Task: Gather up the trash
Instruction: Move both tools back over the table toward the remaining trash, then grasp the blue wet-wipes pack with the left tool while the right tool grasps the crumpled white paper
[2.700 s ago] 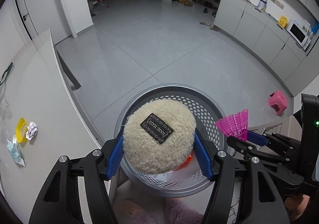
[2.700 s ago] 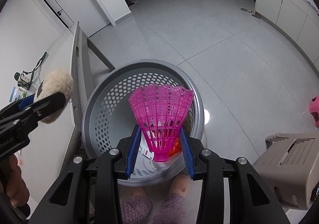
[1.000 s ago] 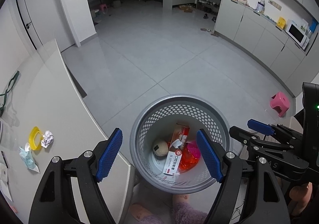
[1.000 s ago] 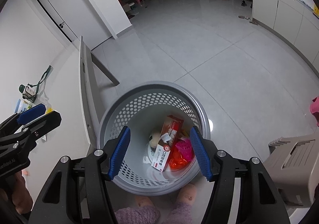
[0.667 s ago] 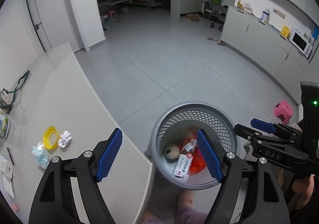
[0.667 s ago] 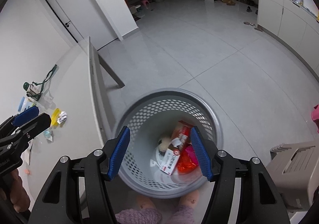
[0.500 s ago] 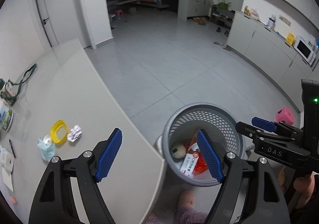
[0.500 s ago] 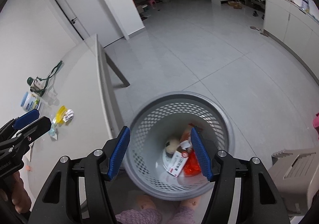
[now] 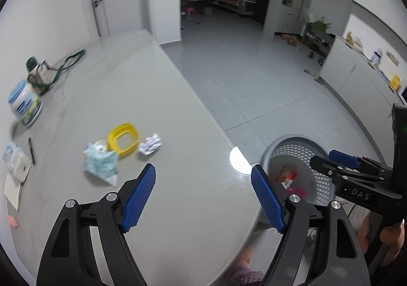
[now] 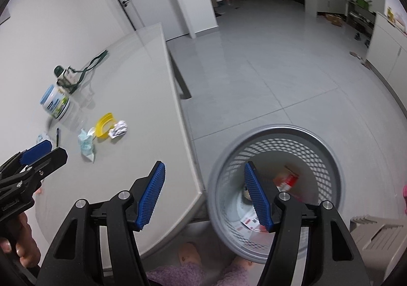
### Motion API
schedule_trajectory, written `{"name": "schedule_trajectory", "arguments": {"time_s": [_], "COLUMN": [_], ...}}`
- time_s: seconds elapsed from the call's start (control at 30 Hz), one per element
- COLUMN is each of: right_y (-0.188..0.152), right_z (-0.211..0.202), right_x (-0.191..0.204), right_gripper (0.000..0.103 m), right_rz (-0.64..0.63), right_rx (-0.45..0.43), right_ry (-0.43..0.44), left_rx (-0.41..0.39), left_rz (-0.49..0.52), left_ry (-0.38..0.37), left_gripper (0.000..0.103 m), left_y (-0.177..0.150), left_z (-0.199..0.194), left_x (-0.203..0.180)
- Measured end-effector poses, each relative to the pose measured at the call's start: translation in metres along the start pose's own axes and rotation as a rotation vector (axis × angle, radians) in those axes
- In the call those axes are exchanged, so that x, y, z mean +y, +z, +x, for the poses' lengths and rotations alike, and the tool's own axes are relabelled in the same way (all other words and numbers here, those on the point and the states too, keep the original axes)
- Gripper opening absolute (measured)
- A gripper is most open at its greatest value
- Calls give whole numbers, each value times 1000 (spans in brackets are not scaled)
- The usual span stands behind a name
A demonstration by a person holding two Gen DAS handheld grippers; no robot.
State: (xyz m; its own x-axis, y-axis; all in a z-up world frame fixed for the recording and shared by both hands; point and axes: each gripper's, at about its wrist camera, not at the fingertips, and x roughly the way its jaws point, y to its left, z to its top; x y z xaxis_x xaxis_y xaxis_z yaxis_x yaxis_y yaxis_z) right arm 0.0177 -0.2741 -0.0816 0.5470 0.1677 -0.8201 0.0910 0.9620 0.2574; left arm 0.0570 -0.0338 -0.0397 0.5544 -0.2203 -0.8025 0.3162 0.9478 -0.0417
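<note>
My left gripper [image 9: 202, 174] is open and empty above the grey table [image 9: 183, 113], near its right edge. Ahead of it to the left lie a yellow plastic ring [image 9: 124, 138], a crumpled white wrapper [image 9: 150, 144] and a pale blue crumpled packet [image 9: 101, 163]. My right gripper [image 10: 204, 169] is open with nothing in it, over the table's corner and the rim of the grey perforated basket [image 10: 279, 129]. A red and white box [image 10: 286, 179] lies inside the basket. The ring [image 10: 103, 125], the wrapper [image 10: 118, 128] and the left gripper [image 10: 54, 149] also show in the right wrist view.
A jar with a blue lid [image 9: 24, 102], a green-strapped item [image 9: 38, 74], a pen [image 9: 31, 149] and papers [image 9: 15, 171] lie at the table's left. A beige crate [image 10: 379, 235] stands right of the basket. Purple slippers [image 10: 178, 273] are below.
The fluffy puff and pink shuttlecock have left the grippers, both now open. Both grippers have swung left from above the basket toward the table, so the trash there appears closer.
</note>
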Motion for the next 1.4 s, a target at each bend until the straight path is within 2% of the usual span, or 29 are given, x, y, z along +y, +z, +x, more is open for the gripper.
{"name": "schedule_trajectory", "arguments": {"time_s": [0.73, 1.07, 1.4], "right_y": [16, 28, 24], "right_z": [75, 113, 144], "right_x": [111, 143, 156], "right_gripper": [62, 62, 62], "right_rz": [-188, -246, -248], "right_rx": [113, 139, 179], "right_ry": [105, 101, 100], "left_rx": [45, 50, 64], "left_rz": [-272, -379, -409], "left_ry": [175, 203, 214], "left_gripper": [76, 76, 76], "left_y": [-31, -30, -18], "left_z": [16, 47, 106], "left_x": [134, 174, 189]}}
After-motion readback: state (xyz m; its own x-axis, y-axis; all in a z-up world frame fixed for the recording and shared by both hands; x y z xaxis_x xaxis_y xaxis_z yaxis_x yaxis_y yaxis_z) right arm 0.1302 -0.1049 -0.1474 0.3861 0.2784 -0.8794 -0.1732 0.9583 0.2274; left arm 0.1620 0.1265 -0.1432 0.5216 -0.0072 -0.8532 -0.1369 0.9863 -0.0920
